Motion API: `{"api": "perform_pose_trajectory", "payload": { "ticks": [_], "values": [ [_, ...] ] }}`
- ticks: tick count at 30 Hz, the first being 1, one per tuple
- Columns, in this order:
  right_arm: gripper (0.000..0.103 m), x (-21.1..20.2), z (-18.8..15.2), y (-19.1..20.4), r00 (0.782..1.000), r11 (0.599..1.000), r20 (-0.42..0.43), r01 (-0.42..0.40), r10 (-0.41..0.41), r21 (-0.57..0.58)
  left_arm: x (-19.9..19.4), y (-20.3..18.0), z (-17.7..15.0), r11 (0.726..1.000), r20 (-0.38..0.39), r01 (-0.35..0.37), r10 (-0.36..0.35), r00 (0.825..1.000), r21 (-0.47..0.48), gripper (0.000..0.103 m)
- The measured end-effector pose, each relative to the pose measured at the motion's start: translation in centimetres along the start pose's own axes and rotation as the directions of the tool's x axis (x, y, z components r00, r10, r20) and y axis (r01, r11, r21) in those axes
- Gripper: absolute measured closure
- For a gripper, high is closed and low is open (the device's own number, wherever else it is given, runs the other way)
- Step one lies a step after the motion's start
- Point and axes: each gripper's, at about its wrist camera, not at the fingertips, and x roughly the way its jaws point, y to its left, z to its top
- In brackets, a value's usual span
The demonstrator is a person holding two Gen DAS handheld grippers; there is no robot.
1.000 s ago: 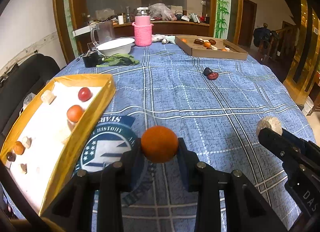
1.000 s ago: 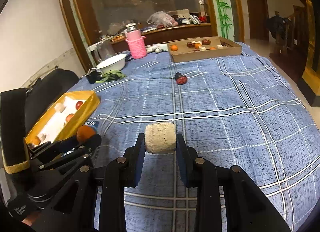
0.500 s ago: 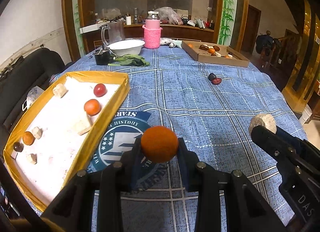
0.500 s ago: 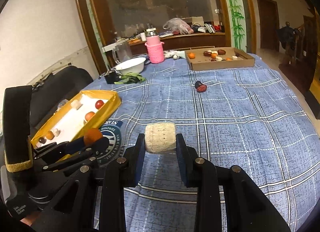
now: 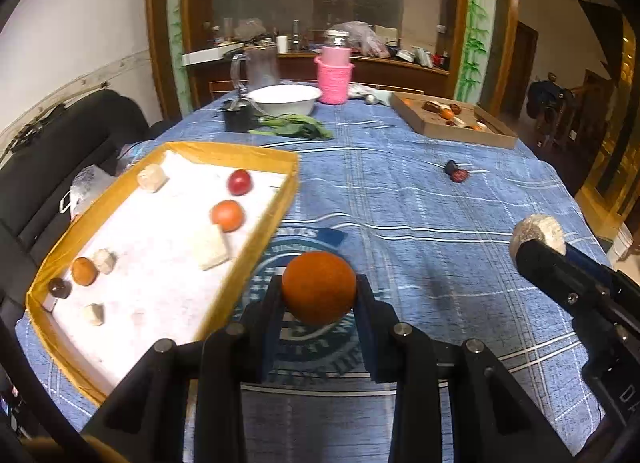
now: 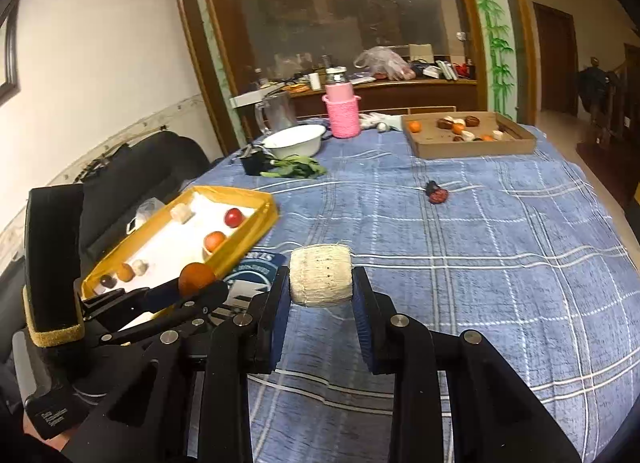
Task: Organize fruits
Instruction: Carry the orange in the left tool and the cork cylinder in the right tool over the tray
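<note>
Left wrist view: left gripper [image 5: 319, 293] clamped on an orange fruit [image 5: 319, 287], held above the blue checked tablecloth [image 5: 420, 223], just right of the yellow tray [image 5: 256, 151]. Right wrist view: right gripper [image 6: 321, 283] clamped on a pale cylindrical piece [image 6: 321, 281], also above the cloth.

The left gripper [image 5: 319, 295] clamps an orange fruit [image 5: 319, 288] just beside the yellow tray [image 5: 256, 151]

2 claws [image 5: 319, 295] [image 6: 321, 283] — both clamped, angled down
</note>
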Motion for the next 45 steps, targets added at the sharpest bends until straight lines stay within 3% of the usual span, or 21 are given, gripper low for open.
{"api": "perform_pose_trajectory", "payload": {
  "ticks": [19, 26, 45],
  "values": [
    [0.075, 4.1, 2.5, 9.0, 0.988, 0.978, -0.041, -0.156, 0.152, -0.138, 0.5, 9.9, 0.8, 0.978, -0.008, -0.166, 0.166, 0.986, -0.126, 0.067],
    [0.075, 6.8, 2.8, 11.4, 0.978, 0.965, -0.093, -0.201, 0.187, -0.17, 1.6, 12.7, 1.0, 0.967, -0.033, -0.208, 0.205, 0.978, -0.149, 0.067],
    [0.075, 16.2, 3.8, 13.6, 0.953, 0.953, -0.243, -0.231, 0.181, -0.195, 5.3, 17.9, 1.4, 0.936, -0.133, -0.283, 0.26, 0.956, -0.207, 0.067]
  ]
}}
